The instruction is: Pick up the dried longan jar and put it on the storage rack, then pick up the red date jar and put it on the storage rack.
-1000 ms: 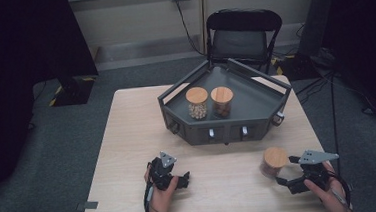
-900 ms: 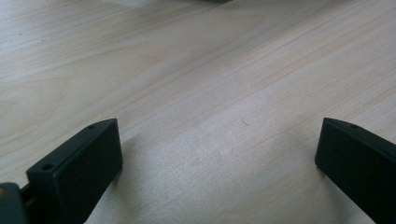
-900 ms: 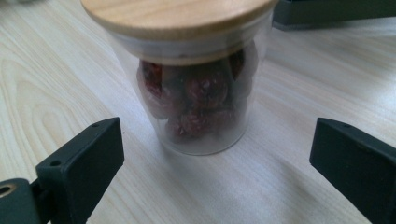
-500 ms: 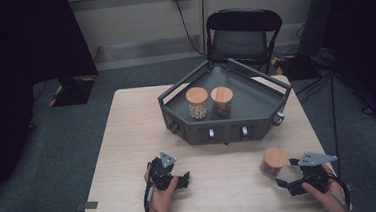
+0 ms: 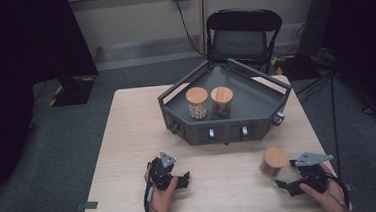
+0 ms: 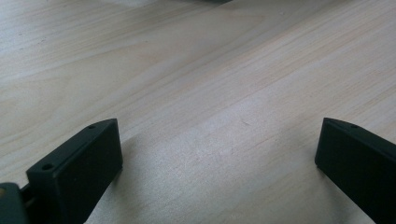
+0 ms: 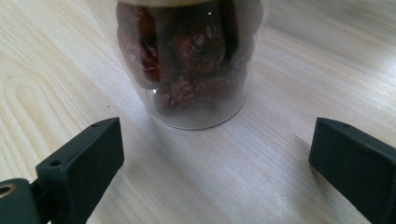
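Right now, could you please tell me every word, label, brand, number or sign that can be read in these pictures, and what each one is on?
There is no readable text.
The jar in front of the right gripper has plain glass and no label.
The two jars in the tray have plain wooden lids.
The left gripper bears no marking that can be made out.

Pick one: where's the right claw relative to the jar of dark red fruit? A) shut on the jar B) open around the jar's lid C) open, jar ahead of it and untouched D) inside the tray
C: in the right gripper view the jaws stand wide apart with the jar ahead of them on the table, untouched; the high view shows the right claw just short of it.
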`<state>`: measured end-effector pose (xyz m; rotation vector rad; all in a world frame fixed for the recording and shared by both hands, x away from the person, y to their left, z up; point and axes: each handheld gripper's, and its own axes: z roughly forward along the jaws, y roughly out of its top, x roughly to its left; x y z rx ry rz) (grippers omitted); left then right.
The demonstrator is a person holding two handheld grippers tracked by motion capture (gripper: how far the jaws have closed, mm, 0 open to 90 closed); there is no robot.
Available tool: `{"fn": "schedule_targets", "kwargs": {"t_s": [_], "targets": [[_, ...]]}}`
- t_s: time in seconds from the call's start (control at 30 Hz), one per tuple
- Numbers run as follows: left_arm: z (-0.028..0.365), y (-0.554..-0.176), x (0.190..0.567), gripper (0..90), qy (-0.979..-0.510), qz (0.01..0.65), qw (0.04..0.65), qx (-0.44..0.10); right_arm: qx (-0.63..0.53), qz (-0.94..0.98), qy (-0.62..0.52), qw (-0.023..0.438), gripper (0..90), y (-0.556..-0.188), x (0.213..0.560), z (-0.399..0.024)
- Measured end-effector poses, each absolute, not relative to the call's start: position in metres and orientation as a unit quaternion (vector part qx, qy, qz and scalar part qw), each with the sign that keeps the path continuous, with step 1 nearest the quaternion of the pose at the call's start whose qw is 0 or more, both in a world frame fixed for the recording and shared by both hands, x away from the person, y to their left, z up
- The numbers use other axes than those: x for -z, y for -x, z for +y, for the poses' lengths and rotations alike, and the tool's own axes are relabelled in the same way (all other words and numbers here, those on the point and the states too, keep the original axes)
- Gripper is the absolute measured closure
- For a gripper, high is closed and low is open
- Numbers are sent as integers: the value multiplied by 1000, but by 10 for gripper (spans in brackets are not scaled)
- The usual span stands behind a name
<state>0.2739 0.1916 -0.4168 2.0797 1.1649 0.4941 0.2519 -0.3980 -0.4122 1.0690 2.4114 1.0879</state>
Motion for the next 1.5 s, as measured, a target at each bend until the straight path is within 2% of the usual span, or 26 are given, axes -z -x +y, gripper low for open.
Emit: {"fn": "schedule_targets", "kwargs": {"t_s": [1.5], "targets": [[192,-274,417,2,-801,449,346,-190,-401,826,-364,159,39,-251,413,-393]]}}
